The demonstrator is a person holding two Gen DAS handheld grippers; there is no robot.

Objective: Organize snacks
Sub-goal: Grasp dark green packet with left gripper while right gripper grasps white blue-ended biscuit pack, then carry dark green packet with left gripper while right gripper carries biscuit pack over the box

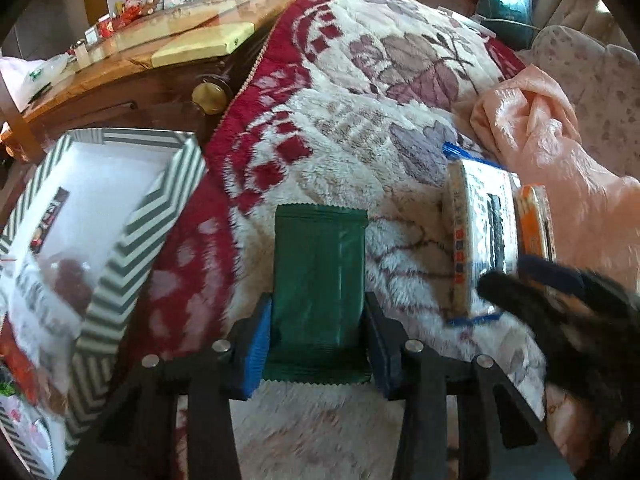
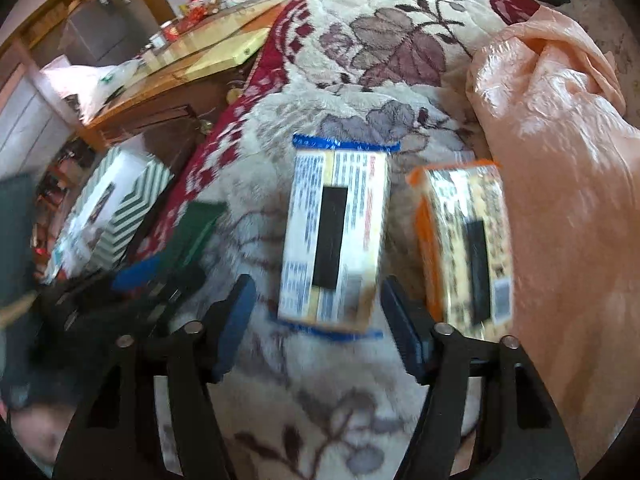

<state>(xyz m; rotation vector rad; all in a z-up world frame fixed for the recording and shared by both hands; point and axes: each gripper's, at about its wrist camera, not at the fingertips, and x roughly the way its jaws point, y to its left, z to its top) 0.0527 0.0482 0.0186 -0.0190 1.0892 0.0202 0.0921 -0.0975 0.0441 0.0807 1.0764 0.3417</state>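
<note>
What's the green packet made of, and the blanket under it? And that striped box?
Green packet: looks like thin glossy plastic or foil film, with zigzag crimped ends and shiny creases. Blanket: fluffy plush fabric, its pile visibly fuzzy. Striped box: probably printed cardboard, with stiff, straight walls.

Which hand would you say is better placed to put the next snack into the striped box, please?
Left: its gripper already clamps the green packet, with the striped box alongside; the right gripper is open.
</note>
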